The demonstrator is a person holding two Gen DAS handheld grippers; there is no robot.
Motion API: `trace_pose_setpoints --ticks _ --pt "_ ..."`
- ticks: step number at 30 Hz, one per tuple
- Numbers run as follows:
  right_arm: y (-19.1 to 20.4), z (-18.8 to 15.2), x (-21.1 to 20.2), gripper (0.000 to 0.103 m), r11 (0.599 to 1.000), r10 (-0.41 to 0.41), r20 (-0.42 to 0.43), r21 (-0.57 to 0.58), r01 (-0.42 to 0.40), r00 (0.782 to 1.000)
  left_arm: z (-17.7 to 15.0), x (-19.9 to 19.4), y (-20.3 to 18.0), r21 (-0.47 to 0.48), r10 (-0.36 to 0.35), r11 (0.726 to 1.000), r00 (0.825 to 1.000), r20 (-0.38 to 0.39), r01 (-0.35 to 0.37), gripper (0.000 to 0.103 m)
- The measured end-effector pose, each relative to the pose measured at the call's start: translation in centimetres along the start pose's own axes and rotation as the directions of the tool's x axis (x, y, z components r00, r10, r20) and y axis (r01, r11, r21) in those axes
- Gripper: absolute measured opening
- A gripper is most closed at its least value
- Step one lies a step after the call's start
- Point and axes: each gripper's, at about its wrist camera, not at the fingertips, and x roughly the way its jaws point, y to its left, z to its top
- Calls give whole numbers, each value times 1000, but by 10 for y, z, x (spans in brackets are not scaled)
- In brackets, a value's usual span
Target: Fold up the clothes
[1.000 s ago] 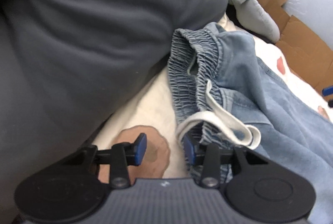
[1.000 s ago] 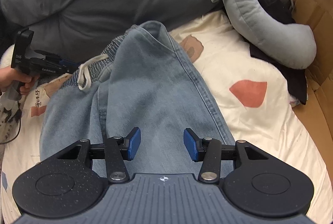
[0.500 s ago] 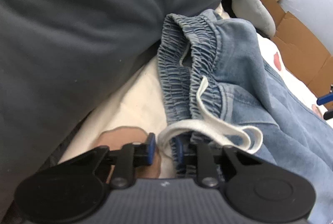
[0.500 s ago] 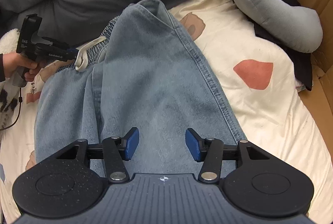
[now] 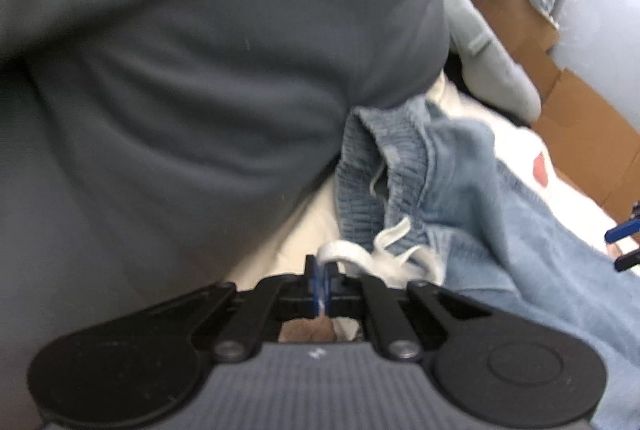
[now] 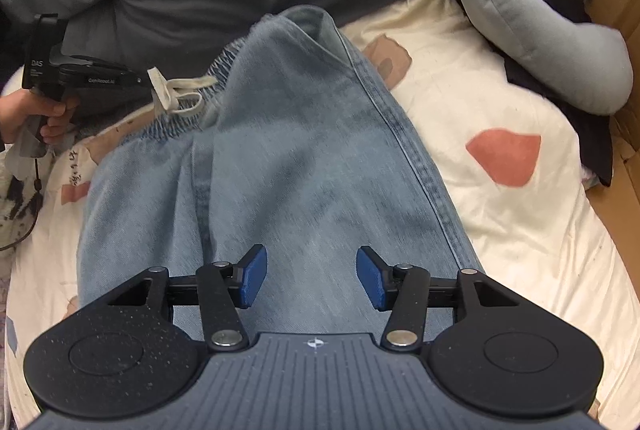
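Clearly, the left gripper (image 5: pixel 322 284) had its jaws clamped on the white drawstring (image 5: pixel 360 258) at the waistband of the jeans (image 6: pixel 280 158), which lay on the bed (image 6: pixel 500 230). The long axis of the jeans ran from that waistband toward the right gripper (image 6: pixel 312 278), whose jaws stood apart over the denim, gripping nothing. So the left hand was nearer to the waist end.

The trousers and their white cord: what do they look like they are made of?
Trousers: seemingly light-washed blue denim, matte, with stitched side seam and gathered elastic waist. Cord: probably flat woven cotton tape, off-white and limp, pinched in the left gripper.
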Motion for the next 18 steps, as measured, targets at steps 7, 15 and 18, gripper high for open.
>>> trace_pose_setpoints --ticks 7,15,18 --pt "16 6 0 57 999 22 12 -41 -21 1000 14 -32 -25 -46 -70 996 996 51 73 2" --pt "37 4 0 57 993 33 11 -115 -31 999 5 -41 -68 -154 -162 972 982 98 175 2" --pt "39 2 -3 57 992 15 9 -128 -14 1000 -5 -34 -86 -188 -189 960 977 101 206 2"
